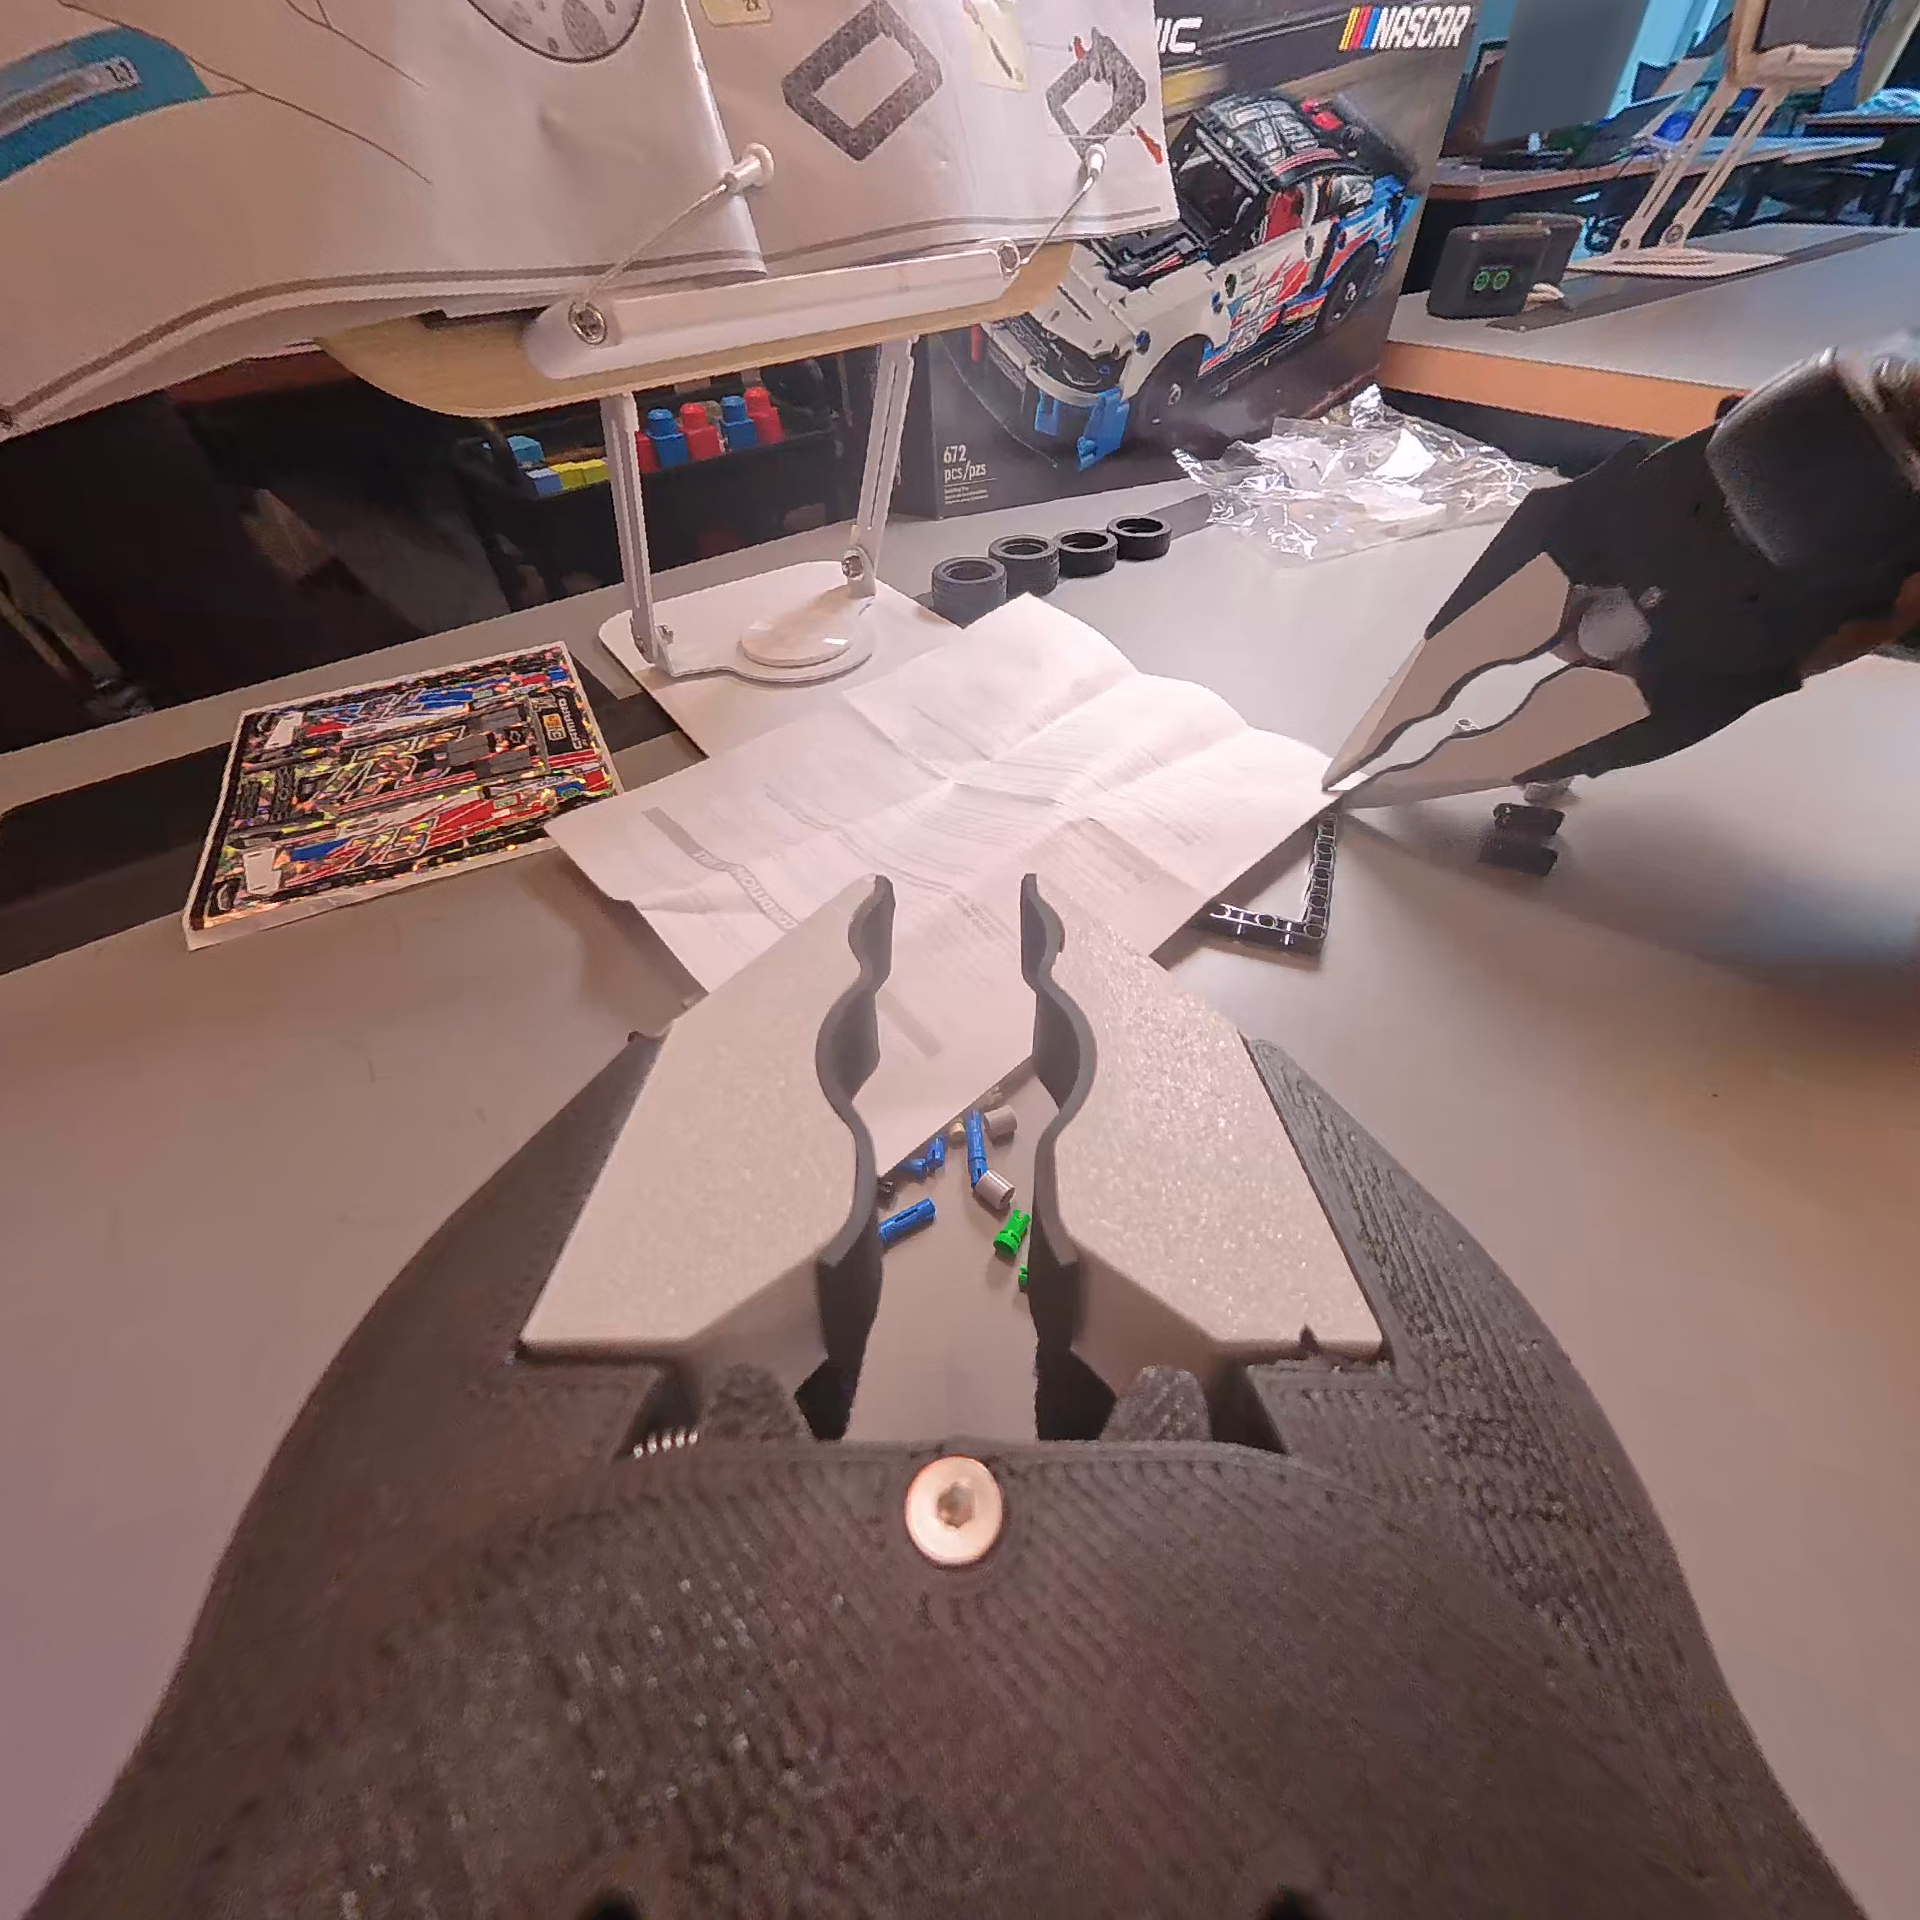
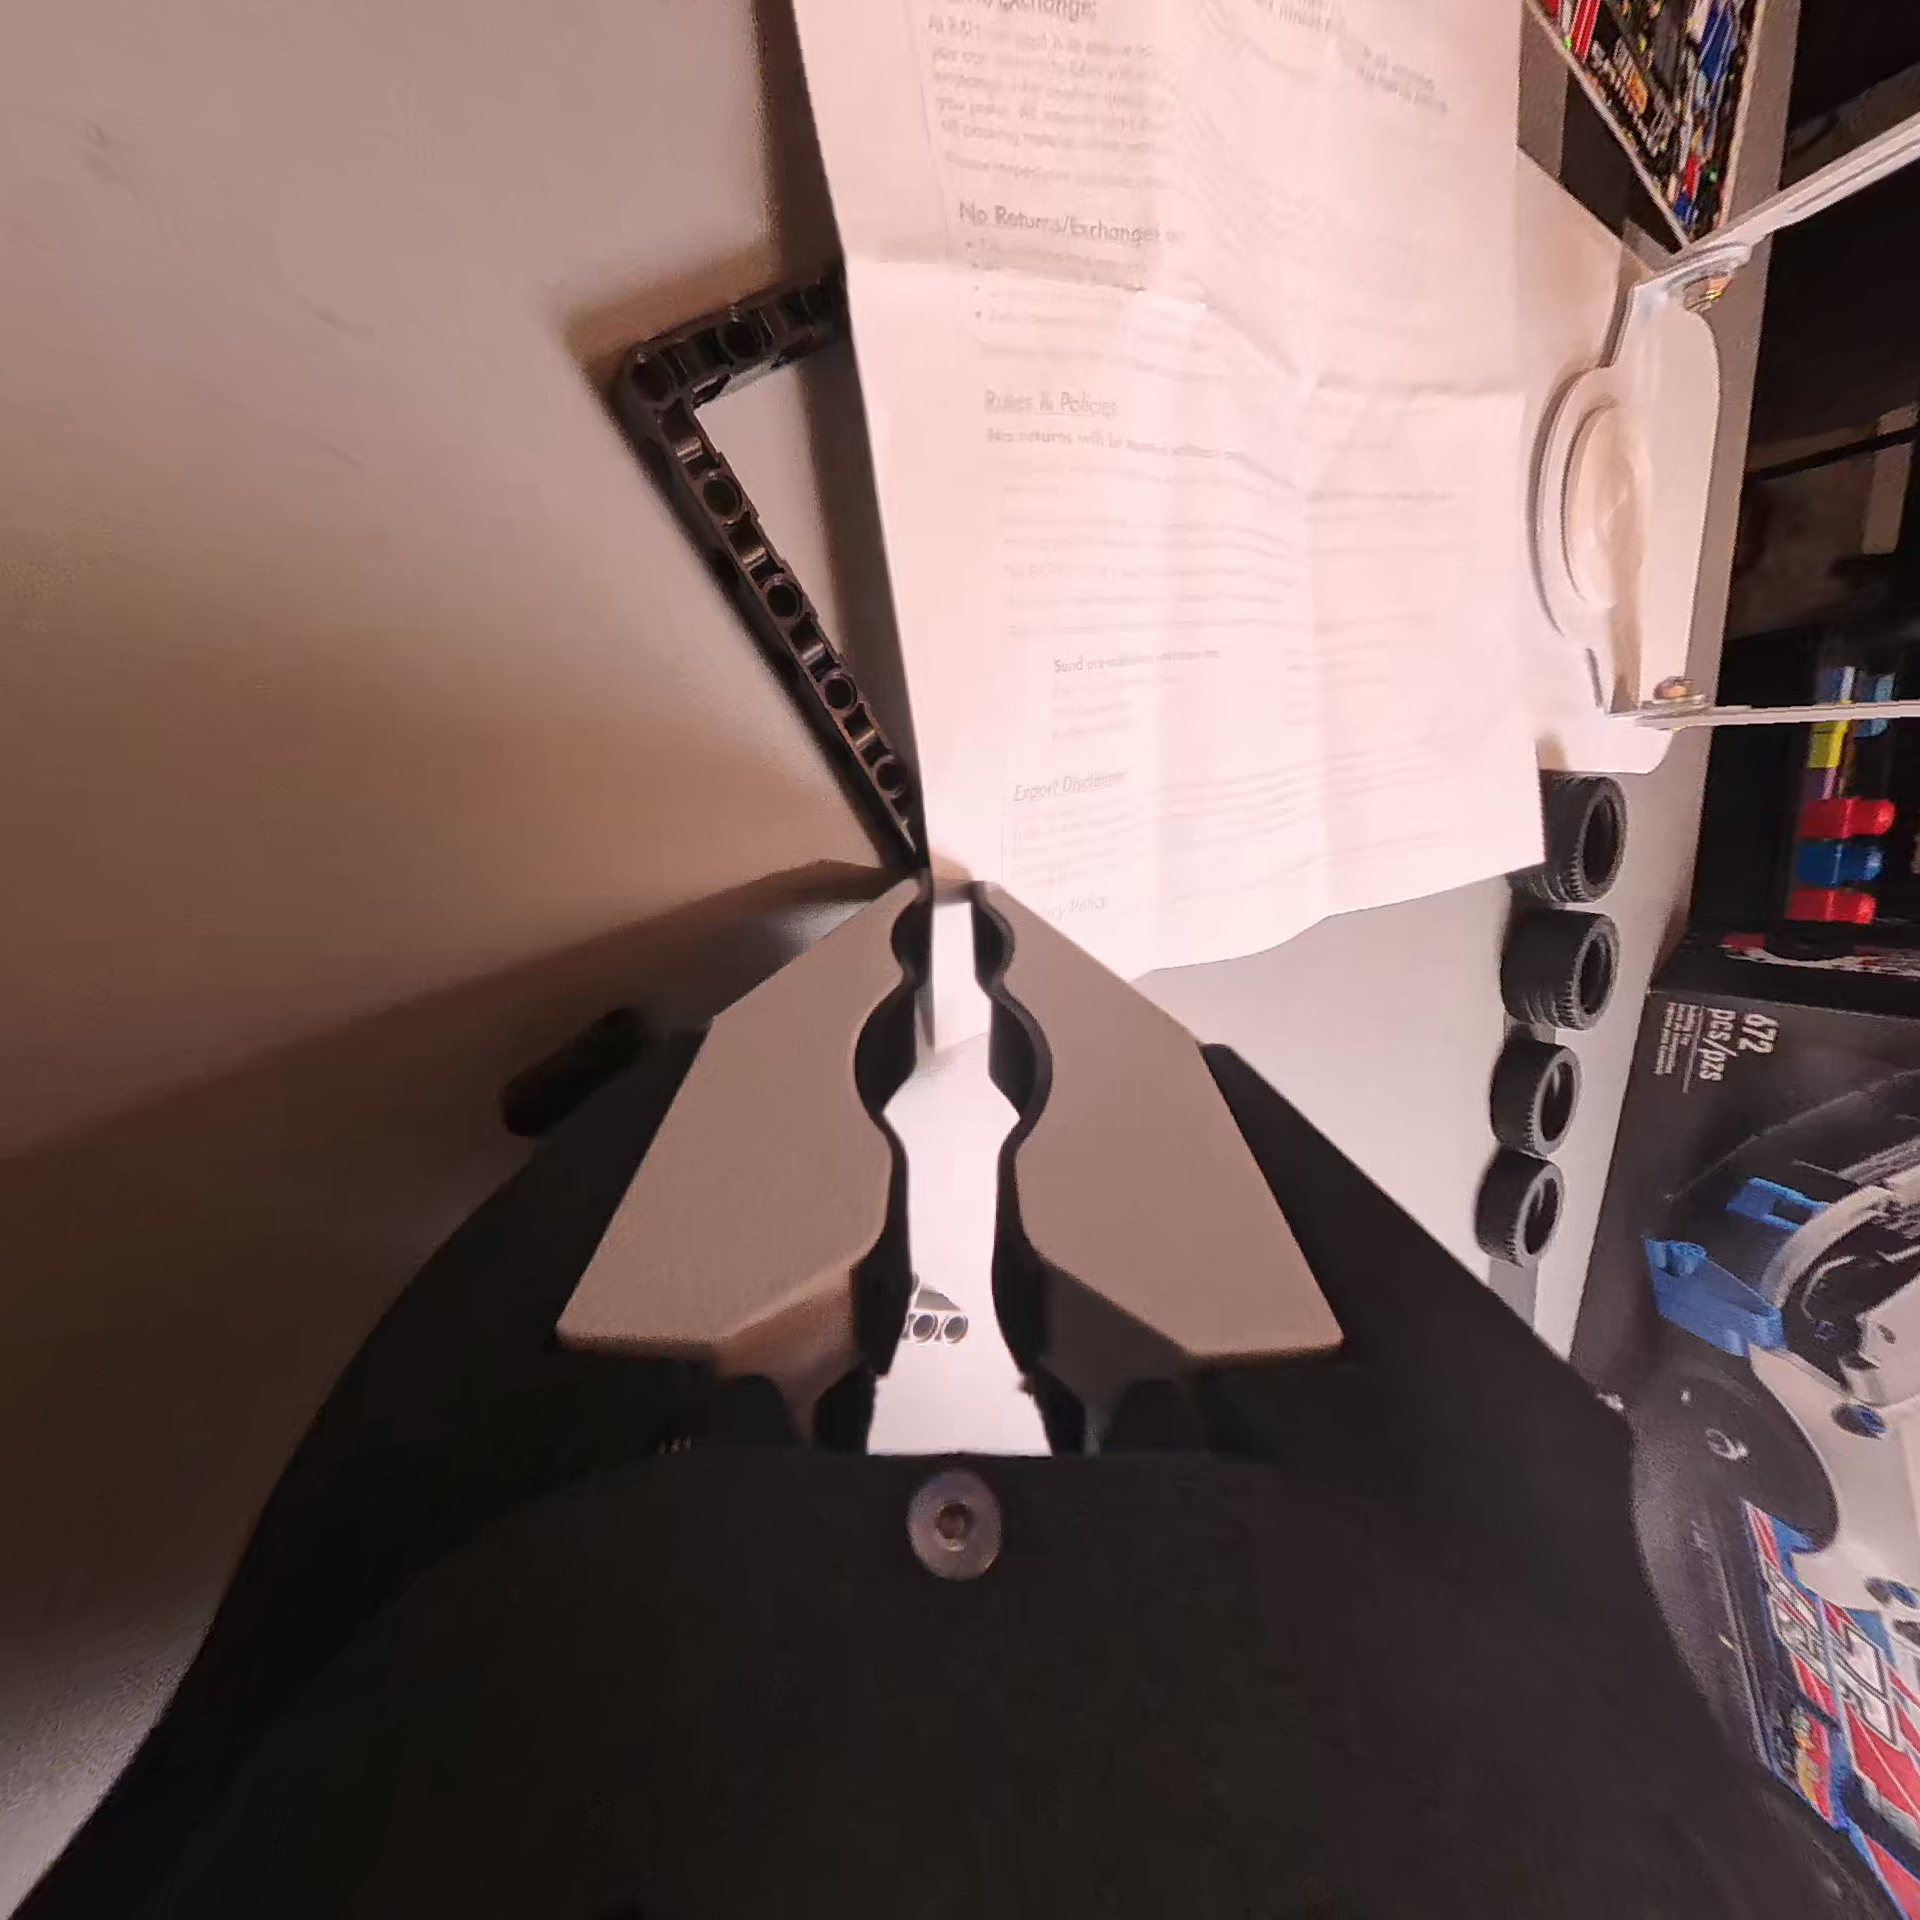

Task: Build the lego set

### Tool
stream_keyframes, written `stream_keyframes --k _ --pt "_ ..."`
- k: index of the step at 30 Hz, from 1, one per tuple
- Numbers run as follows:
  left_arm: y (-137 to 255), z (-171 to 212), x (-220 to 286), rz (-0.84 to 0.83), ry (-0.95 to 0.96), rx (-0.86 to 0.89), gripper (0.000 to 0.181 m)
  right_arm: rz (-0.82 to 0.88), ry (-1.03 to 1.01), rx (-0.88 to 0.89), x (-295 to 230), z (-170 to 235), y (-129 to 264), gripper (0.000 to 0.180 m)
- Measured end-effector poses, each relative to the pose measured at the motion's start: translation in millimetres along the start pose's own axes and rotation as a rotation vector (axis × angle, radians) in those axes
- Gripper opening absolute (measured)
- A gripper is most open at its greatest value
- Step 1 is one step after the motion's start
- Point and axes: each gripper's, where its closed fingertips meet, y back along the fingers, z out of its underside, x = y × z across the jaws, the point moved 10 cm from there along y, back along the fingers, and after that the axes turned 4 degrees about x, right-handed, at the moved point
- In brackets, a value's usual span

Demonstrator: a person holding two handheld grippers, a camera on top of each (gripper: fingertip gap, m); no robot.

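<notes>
A black L-shaped beam frame (image 1: 1320,883) (image 2: 748,540) lies on the grey table (image 1: 312,1143), partly under a white printed sheet (image 1: 987,748) (image 2: 1195,520). My right gripper (image 2: 951,894) (image 1: 1340,777) is turned on its side, low at the sheet's corner and the beam's end. Its jaws stand a narrow gap apart, with the sheet's corner between them. A small grey piece (image 2: 935,1327) lies under it. My left gripper (image 1: 956,899) is open and empty, above loose blue and grey pins (image 1: 971,1164) and a green piece (image 1: 1010,1231).
A row of black tyres (image 1: 1049,556) (image 2: 1558,987), the set's box (image 1: 1247,260) (image 2: 1766,1351) and a crumpled plastic bag (image 1: 1361,478) are at the back. A white book stand (image 1: 769,644) holds the instructions. A sticker sheet (image 1: 405,779) lies left. Small black pieces (image 1: 1522,836) lie right. Tip to tip, the grippers are about 25 cm apart. It is some 9 cm from my right tips to the small grey piece (image 2: 935,1327).
</notes>
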Motion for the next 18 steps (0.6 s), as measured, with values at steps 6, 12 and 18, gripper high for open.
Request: stream_keyframes --k 6,12,18 --pt "1 -1 0 0.000 0.000 0.010 0.023 0.068 0.019 0.053 9 -2 12 0.000" --pt "7 -8 -1 -0.025 -0.010 0.086 0.028 0.154 -0.117 0.194 47 -16 57 0.000" --pt "24 -22 -5 -0.082 -0.020 0.255 0.028 0.163 -0.352 0.351 79 -17 108 0.000"
